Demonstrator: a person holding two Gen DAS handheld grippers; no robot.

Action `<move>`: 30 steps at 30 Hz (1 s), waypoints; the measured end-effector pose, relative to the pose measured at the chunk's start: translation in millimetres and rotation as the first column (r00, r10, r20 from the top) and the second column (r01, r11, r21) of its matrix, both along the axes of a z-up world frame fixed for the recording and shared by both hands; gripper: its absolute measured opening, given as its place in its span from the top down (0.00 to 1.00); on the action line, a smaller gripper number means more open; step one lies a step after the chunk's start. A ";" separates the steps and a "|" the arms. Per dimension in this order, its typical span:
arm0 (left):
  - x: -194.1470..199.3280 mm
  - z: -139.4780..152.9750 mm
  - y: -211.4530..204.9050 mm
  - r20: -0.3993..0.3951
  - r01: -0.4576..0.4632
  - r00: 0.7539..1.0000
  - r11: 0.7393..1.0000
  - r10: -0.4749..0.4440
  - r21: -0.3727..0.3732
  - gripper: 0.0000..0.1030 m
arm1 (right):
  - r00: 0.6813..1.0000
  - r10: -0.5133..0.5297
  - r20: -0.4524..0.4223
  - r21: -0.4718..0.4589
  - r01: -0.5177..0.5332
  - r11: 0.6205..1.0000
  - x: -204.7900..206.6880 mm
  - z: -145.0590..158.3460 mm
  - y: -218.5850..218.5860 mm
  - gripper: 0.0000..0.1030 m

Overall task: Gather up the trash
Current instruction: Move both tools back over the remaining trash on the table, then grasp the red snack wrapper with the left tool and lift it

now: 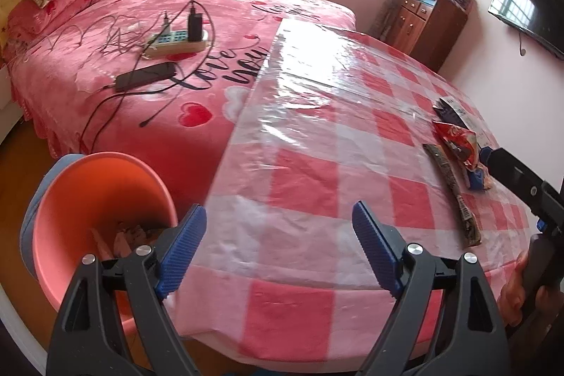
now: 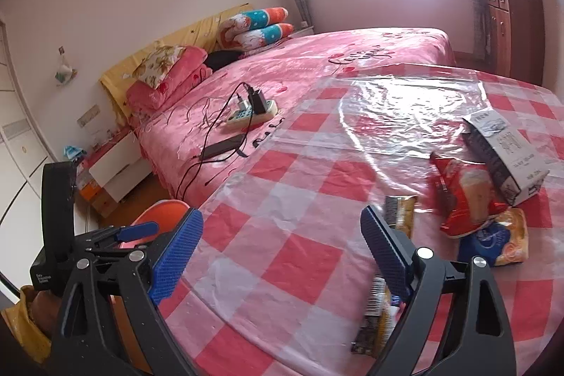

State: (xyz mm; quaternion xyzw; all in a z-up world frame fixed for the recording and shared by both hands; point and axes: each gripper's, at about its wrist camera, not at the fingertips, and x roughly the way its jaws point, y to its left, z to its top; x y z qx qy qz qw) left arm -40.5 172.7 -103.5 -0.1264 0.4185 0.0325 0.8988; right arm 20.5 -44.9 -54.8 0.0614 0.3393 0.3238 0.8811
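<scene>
The trash lies on a round table (image 1: 317, 164) with a red-and-white checked cloth under clear plastic. It is a long dark wrapper (image 2: 375, 312), a red snack bag (image 2: 465, 196), a dark and white carton (image 2: 504, 157) and a blue and orange packet (image 2: 497, 242). My right gripper (image 2: 282, 252) hovers open over the cloth; the long wrapper runs under its right finger, and nothing is gripped. My left gripper (image 1: 280, 245) is open and empty above the table's near edge. The orange bin (image 1: 95, 199) stands on the floor to its left with some scraps inside. The same trash (image 1: 458, 143) lies far right in the left wrist view.
A bed (image 1: 123, 6) with a pink cover stands beside the table, carrying a power strip (image 1: 176, 41), cables and a phone (image 1: 146, 76). A wooden cabinet (image 1: 430, 23) and a wall television (image 1: 528, 13) are beyond. A hand (image 1: 518, 288) holds the right tool.
</scene>
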 end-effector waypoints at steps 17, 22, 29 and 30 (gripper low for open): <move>24.1 1.5 -75.1 -0.040 0.146 0.989 0.989 -0.145 0.022 0.17 | 0.981 -0.191 -0.023 0.063 0.192 0.979 25.8 -2.7 -91.0 0.13; 31.4 1.6 -100.8 -0.048 0.197 0.979 0.980 -0.196 0.022 0.17 | 0.964 -0.262 -0.044 0.083 0.265 0.961 36.2 -6.8 -123.5 0.13; 50.1 13.1 -138.3 -0.041 0.280 0.959 0.960 -0.281 -0.030 0.17 | 0.927 -0.361 -0.100 0.114 0.371 0.921 54.8 -17.2 -172.7 0.13; 53.5 14.6 -142.4 -0.041 0.288 0.956 0.957 -0.290 -0.046 0.17 | 0.921 -0.373 -0.109 0.115 0.385 0.916 58.2 -19.3 -179.7 0.13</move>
